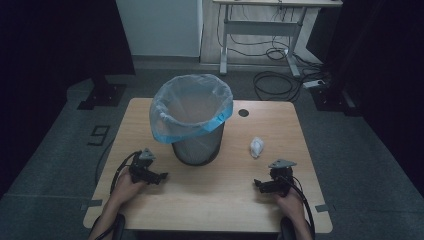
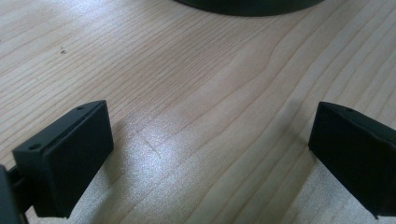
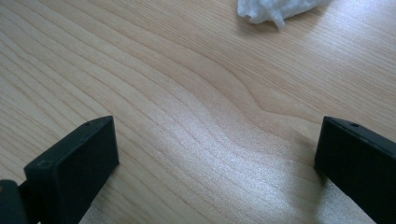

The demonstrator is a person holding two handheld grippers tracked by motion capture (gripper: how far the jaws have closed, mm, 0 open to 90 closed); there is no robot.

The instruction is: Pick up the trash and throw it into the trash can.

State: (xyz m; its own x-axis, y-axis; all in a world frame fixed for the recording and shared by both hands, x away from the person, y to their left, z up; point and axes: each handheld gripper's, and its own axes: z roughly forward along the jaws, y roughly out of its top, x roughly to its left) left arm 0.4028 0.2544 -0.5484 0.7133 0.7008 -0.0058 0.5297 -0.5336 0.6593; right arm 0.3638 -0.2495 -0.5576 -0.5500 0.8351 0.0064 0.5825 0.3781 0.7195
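From the high view I have the wooden table [image 1: 210, 200] in front of me with a dark mesh waste bin [image 1: 197, 145] standing upright at about 12 o'clock from the table's centre, lined with a translucent bag [image 1: 192, 107] whose blue edge folds down over the rim. A crumpled white tissue [image 1: 256, 146] lies on the bare wood at roughly 2 o'clock from the centre, apart from the bin and to its right.

My left gripper [image 1: 159, 176] rests low at about 8 o'clock, just beside the foot of the bin, its tips turned toward the middle of the table. In the left gripper view its jaws stand wide apart with nothing but wood grain between them, and the dark curved base of the bin [image 2: 247, 5] sits at 12 o'clock at the top edge.

My right gripper [image 1: 258, 184] sits at about 4 o'clock, with the tissue near it at its 12 o'clock. In the right gripper view its jaws are likewise spread wide and hold nothing; the tissue [image 3: 275, 9] shows at about 1 o'clock, well ahead of the jaw tips and not touching them.

Both hands, the left [image 1: 125, 189] and the right [image 1: 290, 197], come in from 6 o'clock.
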